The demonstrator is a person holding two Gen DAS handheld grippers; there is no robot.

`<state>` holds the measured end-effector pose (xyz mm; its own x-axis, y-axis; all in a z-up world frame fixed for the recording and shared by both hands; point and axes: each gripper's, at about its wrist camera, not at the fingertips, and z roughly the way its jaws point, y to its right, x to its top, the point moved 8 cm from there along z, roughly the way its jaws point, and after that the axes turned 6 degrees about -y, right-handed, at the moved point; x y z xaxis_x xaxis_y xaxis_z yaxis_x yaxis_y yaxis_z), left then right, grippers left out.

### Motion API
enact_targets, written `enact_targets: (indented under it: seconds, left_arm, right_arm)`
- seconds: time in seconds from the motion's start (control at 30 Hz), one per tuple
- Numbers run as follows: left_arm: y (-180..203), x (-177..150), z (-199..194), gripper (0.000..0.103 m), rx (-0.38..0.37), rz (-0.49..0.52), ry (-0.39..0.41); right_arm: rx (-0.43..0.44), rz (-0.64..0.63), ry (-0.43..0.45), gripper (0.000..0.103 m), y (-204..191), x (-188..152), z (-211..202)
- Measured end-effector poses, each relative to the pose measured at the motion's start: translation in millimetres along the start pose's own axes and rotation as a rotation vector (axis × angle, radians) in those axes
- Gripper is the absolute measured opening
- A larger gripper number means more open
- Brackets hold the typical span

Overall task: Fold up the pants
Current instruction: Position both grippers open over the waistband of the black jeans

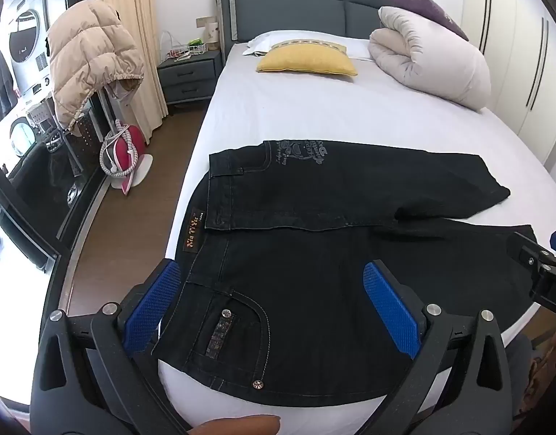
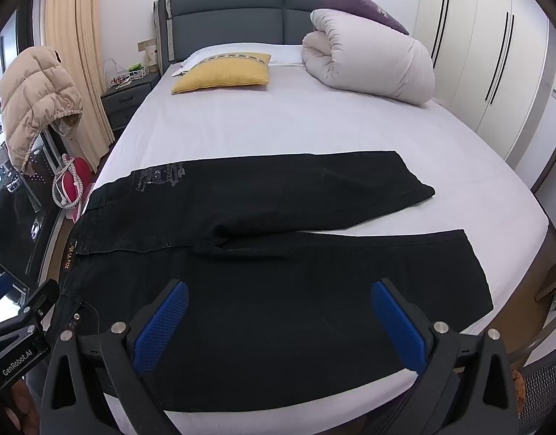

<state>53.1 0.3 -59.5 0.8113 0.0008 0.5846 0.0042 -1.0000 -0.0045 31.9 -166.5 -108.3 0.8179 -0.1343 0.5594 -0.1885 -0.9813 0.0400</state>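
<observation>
Black jeans (image 1: pixel 314 246) lie spread flat across the near end of the white bed (image 1: pixel 314 116), waistband to the left, both legs running right. The far leg (image 2: pixel 314 188) and near leg (image 2: pixel 314 290) lie apart at the hems. My left gripper (image 1: pixel 274 304) hovers open over the near hip and its studded pocket, blue pads (image 1: pixel 154 308) wide apart with nothing between them. My right gripper (image 2: pixel 281 322) stands open above the near leg, also holding nothing. Each gripper shows at the edge of the other's view.
A yellow pillow (image 1: pixel 307 59), a rolled white duvet (image 1: pixel 430 61) and a purple cushion (image 1: pixel 426 11) sit at the headboard end. A bedside table (image 1: pixel 189 76), a beige puffer jacket (image 1: pixel 89 58) and a red iron (image 1: pixel 125 152) stand left of the bed. Wardrobes (image 2: pixel 495 72) line the right wall.
</observation>
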Motion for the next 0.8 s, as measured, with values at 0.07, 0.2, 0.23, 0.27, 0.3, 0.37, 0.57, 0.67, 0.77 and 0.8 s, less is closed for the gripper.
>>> enact_targets:
  seconds: [0.07, 0.2, 0.23, 0.27, 0.3, 0.37, 0.57, 0.67, 0.77, 0.8]
  left_arm:
    - [0.1, -0.2, 0.2, 0.103, -0.002, -0.001, -0.003]
    - [-0.6, -0.2, 0.2, 0.103, -0.001, 0.001, -0.001]
    - [-1.3, -0.5, 0.8, 0.103, -0.002, -0.001, -0.002]
    - [-0.8, -0.3, 0.5, 0.103, 0.0, 0.001, -0.003]
    - [-1.2, -0.4, 0.6, 0.103, 0.0, 0.001, -0.003]
    - [-2.3, -0.5, 0.8, 0.103, 0.001, 0.0, -0.004]
    - [-0.5, -0.3, 0.6, 0.103, 0.001, 0.003, -0.004]
    - [-0.5, -0.3, 0.5, 0.103, 0.001, 0.003, -0.004]
    - [-0.4, -0.3, 0.6, 0.103, 0.001, 0.003, -0.005]
    - [-0.5, -0.3, 0.6, 0.103, 0.001, 0.003, -0.005]
  right_arm:
    - [0.0, -0.001, -0.002, 0.103, 0.3, -0.1, 0.3]
    - [-0.005, -0.005, -0.002, 0.103, -0.1, -0.1, 0.4]
    - [-0.006, -0.006, -0.001, 0.103, -0.3, -0.1, 0.4]
    - [-0.006, -0.007, -0.001, 0.103, -0.8, -1.1, 1.6]
    - [-0.006, -0.008, -0.001, 0.103, -2.4, -2.0, 2.3]
    - [-0.005, -0.007, -0.002, 0.103, -3.0, -2.3, 2.3]
    - [-0.008, -0.01, -0.003, 0.103, -2.9, -7.1, 2.8]
    - [-0.008, -0.01, -0.005, 0.103, -2.7, -7.0, 2.8]
    - [-0.006, -0.014, -0.008, 0.103, -5.4, -6.9, 3.0]
    - [-0.006, -0.014, -0.008, 0.103, -5.6, -7.2, 3.0]
